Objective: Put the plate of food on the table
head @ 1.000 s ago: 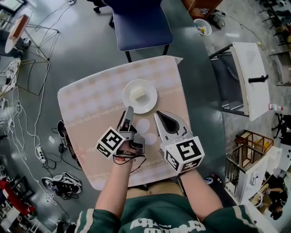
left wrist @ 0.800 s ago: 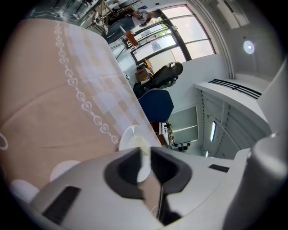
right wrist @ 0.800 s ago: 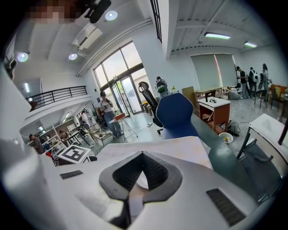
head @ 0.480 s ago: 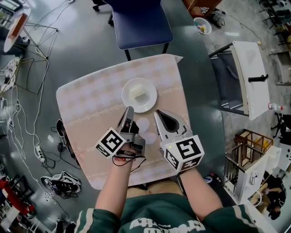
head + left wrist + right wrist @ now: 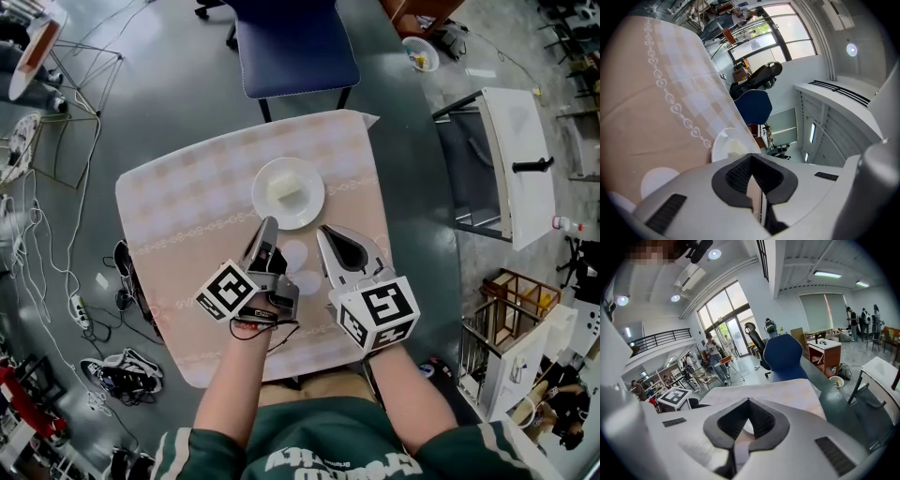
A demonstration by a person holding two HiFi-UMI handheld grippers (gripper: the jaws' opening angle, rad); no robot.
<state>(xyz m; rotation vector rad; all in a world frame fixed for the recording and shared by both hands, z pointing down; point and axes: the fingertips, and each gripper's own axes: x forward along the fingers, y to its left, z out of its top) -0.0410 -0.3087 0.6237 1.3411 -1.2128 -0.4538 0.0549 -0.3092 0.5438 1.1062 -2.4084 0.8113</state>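
A white plate (image 5: 288,193) with a pale block of food (image 5: 286,195) rests on the checked tablecloth of the small table (image 5: 187,216), near its middle. My left gripper (image 5: 266,225) hovers just short of the plate's near rim, jaws shut with nothing between them. My right gripper (image 5: 322,234) is beside it to the right, also shut and empty, a little short of the plate. In the left gripper view the plate (image 5: 724,143) shows just beyond the closed left gripper (image 5: 751,157). The right gripper view shows the right gripper (image 5: 749,401) closed over the cloth.
Two pale round patches (image 5: 302,269) lie on the cloth between the grippers. A blue chair (image 5: 295,47) stands at the table's far side. A white side table (image 5: 516,159) and a wooden crate (image 5: 511,319) are at the right; cables and shoes (image 5: 122,375) litter the floor at the left.
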